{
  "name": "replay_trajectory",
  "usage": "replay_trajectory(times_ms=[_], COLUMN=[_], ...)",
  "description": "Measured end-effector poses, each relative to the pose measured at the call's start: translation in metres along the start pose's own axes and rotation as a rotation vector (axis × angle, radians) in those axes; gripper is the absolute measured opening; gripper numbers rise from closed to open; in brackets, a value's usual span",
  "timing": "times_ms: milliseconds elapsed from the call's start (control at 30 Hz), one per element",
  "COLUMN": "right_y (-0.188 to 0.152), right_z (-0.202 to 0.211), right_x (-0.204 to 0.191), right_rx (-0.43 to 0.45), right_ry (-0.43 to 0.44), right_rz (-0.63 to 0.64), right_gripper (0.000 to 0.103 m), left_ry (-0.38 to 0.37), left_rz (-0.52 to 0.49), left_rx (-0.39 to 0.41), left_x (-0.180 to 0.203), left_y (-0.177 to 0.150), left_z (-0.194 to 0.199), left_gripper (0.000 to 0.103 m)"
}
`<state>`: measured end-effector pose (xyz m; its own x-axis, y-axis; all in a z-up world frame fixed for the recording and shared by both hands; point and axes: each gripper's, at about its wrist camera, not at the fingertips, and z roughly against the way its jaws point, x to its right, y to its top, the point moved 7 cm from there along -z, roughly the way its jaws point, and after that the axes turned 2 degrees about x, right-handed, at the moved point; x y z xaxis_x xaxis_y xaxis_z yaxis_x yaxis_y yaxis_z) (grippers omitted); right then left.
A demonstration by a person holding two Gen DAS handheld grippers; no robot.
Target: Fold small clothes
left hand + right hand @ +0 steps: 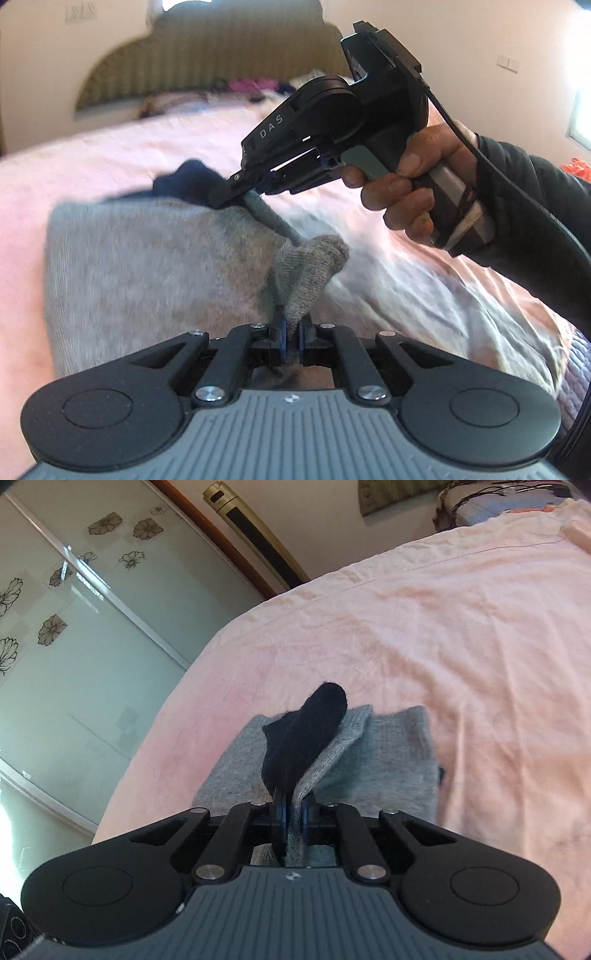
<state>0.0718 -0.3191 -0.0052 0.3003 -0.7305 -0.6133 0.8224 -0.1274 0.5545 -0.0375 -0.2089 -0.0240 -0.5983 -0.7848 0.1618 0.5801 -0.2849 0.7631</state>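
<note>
A grey sock (147,258) with a dark navy toe (306,731) is being held over the pink bedsheet (443,627). Its near edge is being clamped by the left gripper (291,332); the toe end is being pinched between the closed jaws of the right gripper (291,808).

The only lettering that can be read is "DAS", in pale capitals on the black housing of the right gripper (236,190), seen from the left wrist camera. A small pale emblem sits on the ribbed grey body of each gripper, but it carries no readable letters.
</note>
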Motion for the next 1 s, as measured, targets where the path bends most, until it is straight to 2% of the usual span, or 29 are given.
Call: replay_trajectory(times_ms=[33, 67, 167, 267, 300, 333, 367, 400, 433, 467, 533, 600, 667, 733, 800, 833, 867, 900, 933, 967, 1000], right_y=[-0.006, -0.012, -0.023, -0.023, -0.020, -0.017, -0.012, -0.006, 0.000, 0.006, 0.012, 0.014, 0.015, 0.016, 0.016, 0.015, 0.015, 0.014, 0.013, 0.011, 0.010], right_z=[-0.001, -0.003, -0.005, -0.003, -0.003, 0.002, 0.009, 0.015, 0.019, 0.018, 0.011, -0.005, -0.021, -0.033, -0.039, -0.041, -0.042, -0.043, -0.043, -0.044, -0.041], right_x=[0.017, 0.031, 0.038, 0.038, 0.039, 0.040, 0.040, 0.040, 0.041, 0.044, 0.050, 0.060, 0.066, 0.064, 0.058, 0.056, 0.053, 0.052, 0.052, 0.052, 0.049], right_rx=[-0.009, -0.017, 0.005, 0.016, 0.020, 0.039, 0.074, 0.109, 0.129, 0.132, 0.117, 0.084, 0.052, 0.039, 0.014, 0.007, 0.003, 0.001, -0.012, -0.022, -0.003], right_ry=[-0.036, -0.060, -0.038, -0.027, -0.009, 0.006, 0.022, 0.037, 0.049, 0.046, 0.026, 0.011, 0.002, 0.017, 0.037, 0.038, 0.038, 0.030, 0.018, 0.021, 0.024], right_rz=[-0.032, -0.063, -0.096, -0.116, -0.141, -0.159, -0.168, -0.172, -0.177, -0.182, -0.182, -0.208, -0.230, -0.230, -0.224, -0.211, -0.194, -0.182, -0.175, -0.179, -0.169], right_gripper=[0.013, 0.013, 0.013, 0.023, 0.035, 0.043, 0.059, 0.067, 0.068, 0.068, 0.068, 0.068, 0.068, 0.068, 0.068, 0.068, 0.068, 0.058, 0.045, 0.027, 0.027], left_ry=[-0.012, -0.022, -0.087, -0.176, -0.184, -0.182, -0.168, -0.144, -0.109, -0.073, -0.020, -0.068, -0.088, -0.169, -0.228, -0.233, -0.202, -0.174, -0.164, -0.155, -0.142], left_rz=[0.018, 0.023, 0.023, 0.043, 0.046, 0.054, 0.067, 0.085, 0.118, 0.165, 0.314, 0.523, 0.750, 0.870, 0.903, 0.882, 0.856, 0.835, 0.824, 0.812, 0.792], left_rx=[-0.032, -0.025, 0.006, 0.007, 0.004, 0.008, 0.018, 0.038, 0.083, 0.122, 0.140, 0.162, 0.142, 0.105, 0.065, 0.055, 0.037, 0.017, 0.017, 0.018, 0.015], left_x=[-0.001, -0.001, -0.002, -0.017, -0.024, -0.034, -0.047, -0.060, -0.076, -0.095, -0.136, -0.176, -0.214, -0.229, -0.229, -0.225, -0.222, -0.221, -0.219, -0.219, -0.218], left_y=[-0.006, -0.008, -0.003, 0.001, 0.001, 0.000, -0.001, 0.000, 0.001, 0.004, 0.012, 0.017, 0.017, 0.016, 0.017, 0.019, 0.020, 0.021, 0.020, 0.022, 0.023], left_z=[-0.007, -0.008, 0.009, 0.032, 0.041, 0.050, 0.060, 0.068, 0.076, 0.082, 0.078, 0.062, 0.032, 0.005, -0.017, -0.023, -0.030, -0.037, -0.040, -0.039, -0.037], left_gripper=[0.006, 0.006, 0.008, 0.015, 0.025, 0.045, 0.059, 0.081, 0.085, 0.085, 0.085, 0.085, 0.084, 0.084, 0.080, 0.066, 0.054, 0.036, 0.033, 0.031, 0.030])
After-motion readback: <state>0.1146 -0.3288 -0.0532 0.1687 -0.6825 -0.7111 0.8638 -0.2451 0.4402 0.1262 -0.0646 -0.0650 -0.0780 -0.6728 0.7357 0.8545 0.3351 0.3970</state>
